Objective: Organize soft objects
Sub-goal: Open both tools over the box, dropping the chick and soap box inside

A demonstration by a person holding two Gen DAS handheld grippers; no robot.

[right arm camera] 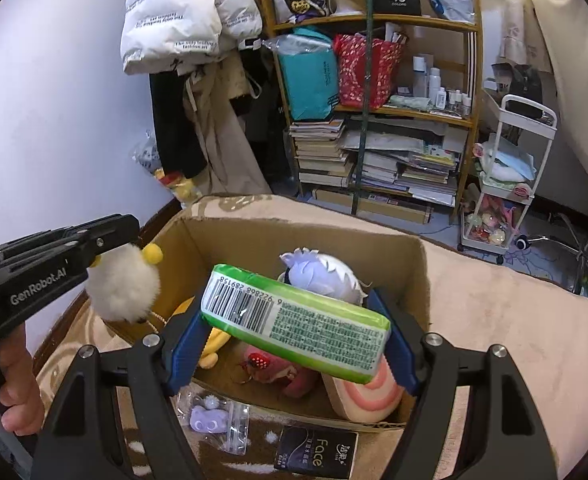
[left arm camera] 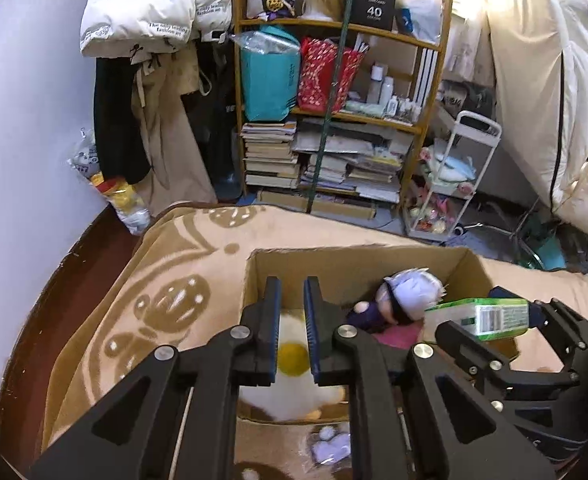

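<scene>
An open cardboard box (left arm camera: pixel 254 276) (right arm camera: pixel 422 276) sits on a beige patterned blanket. My left gripper (left arm camera: pixel 293 292) is shut on a white fluffy plush with yellow spots (left arm camera: pixel 294 354) and holds it over the box's left side; it also shows in the right wrist view (right arm camera: pixel 124 286). My right gripper (right arm camera: pixel 294 312) is shut on a green tissue pack (right arm camera: pixel 294 322) (left arm camera: pixel 480 314) above the box. Inside lie a white-haired doll (left arm camera: pixel 408 294) (right arm camera: pixel 322 274), a pink strawberry plush (right arm camera: pixel 278 368) and a pink-striped roll (right arm camera: pixel 370 392).
On the blanket (right arm camera: pixel 514 320) in front of the box lie a clear bag with a purple toy (right arm camera: pixel 214 420) and a black "Face" tissue pack (right arm camera: pixel 314 456). Behind stand a cluttered wooden shelf (left arm camera: pixel 334 120), hanging coats (left arm camera: pixel 150 100) and a white trolley (right arm camera: pixel 502 184).
</scene>
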